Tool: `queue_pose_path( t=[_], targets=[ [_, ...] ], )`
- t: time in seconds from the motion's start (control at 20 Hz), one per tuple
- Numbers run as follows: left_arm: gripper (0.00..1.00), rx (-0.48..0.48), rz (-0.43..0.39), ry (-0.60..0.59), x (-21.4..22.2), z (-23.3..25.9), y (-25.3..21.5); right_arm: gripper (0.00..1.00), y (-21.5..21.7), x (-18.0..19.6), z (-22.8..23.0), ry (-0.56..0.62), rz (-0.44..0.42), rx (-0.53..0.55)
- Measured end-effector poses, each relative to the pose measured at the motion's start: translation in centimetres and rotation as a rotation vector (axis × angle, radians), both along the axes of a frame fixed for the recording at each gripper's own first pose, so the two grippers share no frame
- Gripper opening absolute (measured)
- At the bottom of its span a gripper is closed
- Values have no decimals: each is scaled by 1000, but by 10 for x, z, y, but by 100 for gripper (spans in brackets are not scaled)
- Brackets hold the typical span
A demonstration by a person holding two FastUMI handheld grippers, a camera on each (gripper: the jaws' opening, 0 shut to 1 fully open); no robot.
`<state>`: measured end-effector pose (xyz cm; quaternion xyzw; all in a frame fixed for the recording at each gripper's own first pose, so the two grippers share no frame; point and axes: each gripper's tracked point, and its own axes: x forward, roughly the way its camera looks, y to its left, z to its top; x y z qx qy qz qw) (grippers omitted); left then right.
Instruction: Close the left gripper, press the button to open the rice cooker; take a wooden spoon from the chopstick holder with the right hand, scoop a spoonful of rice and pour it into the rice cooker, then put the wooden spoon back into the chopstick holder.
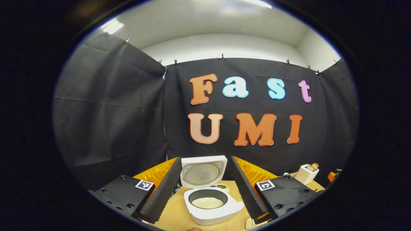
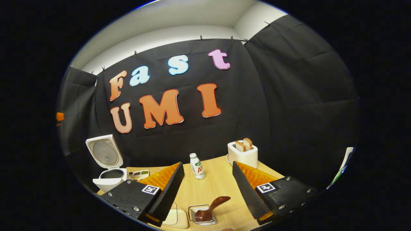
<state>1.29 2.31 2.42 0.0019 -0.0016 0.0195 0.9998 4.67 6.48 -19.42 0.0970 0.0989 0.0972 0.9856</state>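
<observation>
The rice cooker stands on the wooden table with its hinged lid raised upright at the rear, the round inner plate of the lid facing forward; the dark inner pot holds a shallow white layer of rice. In the left gripper view the cooker lies between the two fingers of the left gripper, which are spread wide apart and grip nothing. Just behind the cooker, a small dish with green contents rests on the table. In the right gripper view the same cooker appears at the far left of the table, lid up, with a compartmented dish just beside it. The wooden spoon stands tilted in the wire chopstick holder, bowl end down and handle leaning up to the right, near the front edge of the table between the fingers of the right gripper; those fingers are likewise wide open, holding nothing and apart from the spoon. A pale rounded container sits just left of the holder. Farther back stand a small white bottle with a green cap and, to its right, a white toaster with two slices of bread protruding from its slots; the toaster also shows at the right of the left gripper view.
</observation>
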Motion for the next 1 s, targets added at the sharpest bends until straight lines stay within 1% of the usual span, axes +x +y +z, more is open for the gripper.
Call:
queue_pose_path(
  t=[0.25,0.3,0.35,0.45,0.5,0.6,0.7,0.8,0.9,0.95,1.0],
  targets=[
    [99,-3,14,-7,-6,1,1,95,-5,11,-60,111,-16,17],
    [100,-3,27,-6,-8,0,3,95,-5,13,-73,133,-18,19],
    [99,-6,42,-9,-8,0,6,95,-4,13,-85,155,-17,21],
    [100,-4,53,-7,-11,-2,8,95,3,12,-107,204,-10,43],
    [99,1,59,-2,-11,-5,10,95,6,10,-117,227,-3,57],
    [99,10,70,10,-13,-9,13,95,13,8,-134,266,7,64],
    [100,14,81,20,-14,-14,14,95,18,5,-146,293,22,58],
    [99,17,98,33,-14,-20,20,95,23,3,-153,327,43,73],
    [100,19,109,45,-16,-25,22,94,24,3,-160,357,47,98],
    [99,22,113,51,-17,-27,23,94,24,4,-161,374,48,116],
    [100,30,117,56,-17,-29,27,88,24,4,-164,387,43,128]
  ],
)
